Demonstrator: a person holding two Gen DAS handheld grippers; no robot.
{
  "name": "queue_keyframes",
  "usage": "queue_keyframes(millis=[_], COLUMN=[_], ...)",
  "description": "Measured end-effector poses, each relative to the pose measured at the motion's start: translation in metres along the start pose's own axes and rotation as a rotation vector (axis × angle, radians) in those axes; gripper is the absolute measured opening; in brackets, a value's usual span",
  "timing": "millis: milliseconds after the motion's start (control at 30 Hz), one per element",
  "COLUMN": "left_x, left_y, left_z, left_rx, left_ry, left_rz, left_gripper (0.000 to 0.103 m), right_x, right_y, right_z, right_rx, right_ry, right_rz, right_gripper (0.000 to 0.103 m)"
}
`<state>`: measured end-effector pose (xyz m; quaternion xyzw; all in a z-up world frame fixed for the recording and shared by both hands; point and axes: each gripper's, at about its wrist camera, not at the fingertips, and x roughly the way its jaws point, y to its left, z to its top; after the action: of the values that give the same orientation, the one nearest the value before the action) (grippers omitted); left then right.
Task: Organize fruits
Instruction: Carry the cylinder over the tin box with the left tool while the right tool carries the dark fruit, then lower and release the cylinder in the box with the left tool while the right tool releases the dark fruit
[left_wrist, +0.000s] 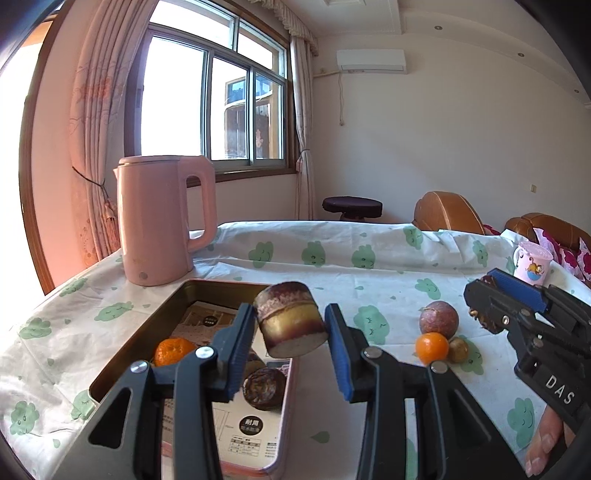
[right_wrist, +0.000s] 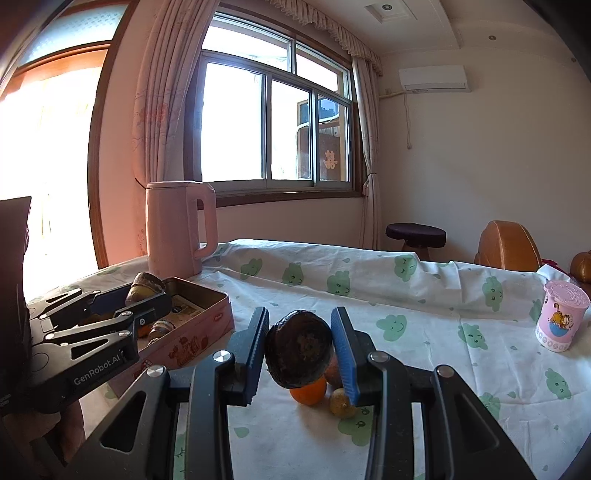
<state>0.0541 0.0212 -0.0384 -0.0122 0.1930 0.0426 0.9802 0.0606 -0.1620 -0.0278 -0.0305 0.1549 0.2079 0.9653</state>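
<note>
I have both grippers clamped, my left gripper (left_wrist: 291, 334) on 1 cut fruit chunk (left_wrist: 290, 319) above the tin (left_wrist: 155, 321), my right gripper (right_wrist: 301, 354) on a dark fruit (right_wrist: 298, 350), and an early release risks a bounce off the tin's rim.

Two oranges (left_wrist: 173, 350), four brown fruit pieces (left_wrist: 290, 320), one tin (left_wrist: 155, 317), one kettle (left_wrist: 159, 221), one cup (left_wrist: 532, 263).

"DAS" on right gripper (left_wrist: 480, 306) — "GenRobot.AI" on left gripper (right_wrist: 122, 295).
</note>
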Motion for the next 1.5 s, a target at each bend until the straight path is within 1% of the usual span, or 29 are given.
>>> queue_keyframes(millis=[233, 367, 567, 1100, 1500], left_x=[0.002, 0.001, 0.002, 0.011, 0.017], left_y=[0.026, 0.039, 0.055, 0.09, 0.106], left_z=[-0.002, -0.002, -0.001, -0.005, -0.007], left_rx=[-0.014, -0.029, -0.042, -0.076, -0.092], left_ry=[0.03, 0.034, 0.044, 0.112, 0.147], left_rz=[0.037, 0.056, 0.077, 0.145, 0.16], left_gripper=[0.041, 0.041, 0.041, 0.041, 0.041], right_x=[0.017, 0.025, 0.036, 0.056, 0.071], right_y=[0.038, 0.056, 0.077, 0.109, 0.127], right_z=[0.004, 0.006, 0.009, 0.012, 0.01], right_rx=[-0.047, -0.068, -0.092, -0.118, -0.127], right_ry=[0.019, 0.031, 0.043, 0.059, 0.081], right_rz=[0.067, 0.105, 0.137, 0.196, 0.231], right_gripper=[0.037, 0.037, 0.037, 0.037, 0.037])
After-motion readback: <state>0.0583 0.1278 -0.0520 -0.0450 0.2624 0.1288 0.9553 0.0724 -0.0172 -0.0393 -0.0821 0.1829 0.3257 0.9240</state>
